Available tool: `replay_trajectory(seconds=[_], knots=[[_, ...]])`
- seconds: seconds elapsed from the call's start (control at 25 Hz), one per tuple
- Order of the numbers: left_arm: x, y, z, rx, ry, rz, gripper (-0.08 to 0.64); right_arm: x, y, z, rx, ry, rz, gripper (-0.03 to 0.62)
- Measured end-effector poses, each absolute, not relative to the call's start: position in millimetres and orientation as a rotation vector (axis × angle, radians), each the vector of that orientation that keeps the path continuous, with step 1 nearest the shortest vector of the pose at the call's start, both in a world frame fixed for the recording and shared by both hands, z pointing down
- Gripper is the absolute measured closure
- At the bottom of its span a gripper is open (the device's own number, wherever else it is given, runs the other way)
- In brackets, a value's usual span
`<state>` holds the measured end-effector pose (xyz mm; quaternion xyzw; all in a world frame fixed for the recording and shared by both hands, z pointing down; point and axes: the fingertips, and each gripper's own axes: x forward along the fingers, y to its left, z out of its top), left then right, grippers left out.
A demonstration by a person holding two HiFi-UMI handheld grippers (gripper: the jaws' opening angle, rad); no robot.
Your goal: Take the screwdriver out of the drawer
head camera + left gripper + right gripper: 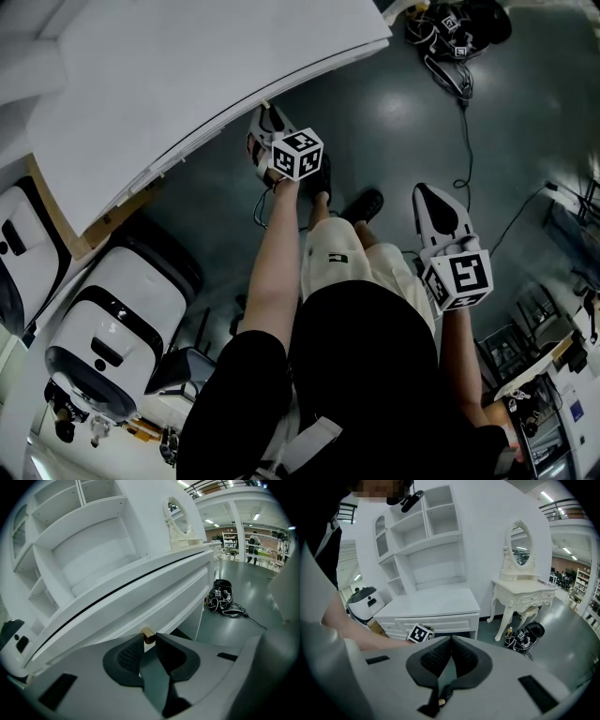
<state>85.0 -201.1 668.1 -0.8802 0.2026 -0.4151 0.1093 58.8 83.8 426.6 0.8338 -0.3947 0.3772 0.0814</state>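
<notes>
My left gripper (pixel 263 120) reaches under the front edge of the white desk (pixel 187 66). In the left gripper view its jaws (pixel 149 638) are closed on the small brass drawer knob (pixel 148 634). The drawer front (pixel 154 597) sits flush with only a dark seam above it. No screwdriver shows in any view. My right gripper (pixel 433 193) hangs over the dark floor, away from the desk, shut with nothing between its pads (pixel 451 640). From the right gripper view, the left gripper's marker cube (pixel 420 633) sits at the desk's drawers (pixel 433 623).
A white and black machine (pixel 112 319) stands left of the person. Black gear with cables (pixel 455 37) lies on the floor past the desk's end (pixel 222 599). An ornate dressing table with an oval mirror (pixel 520 588) and a wall shelf unit (pixel 422 541) stand behind.
</notes>
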Motion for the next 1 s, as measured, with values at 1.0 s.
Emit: replay_trajectory(seconds=[1.0], knots=[[17,-127,668,-2.561,0.67,-1.297,0.471,46,129,426,2.397,-1.368,1.069,0.574]])
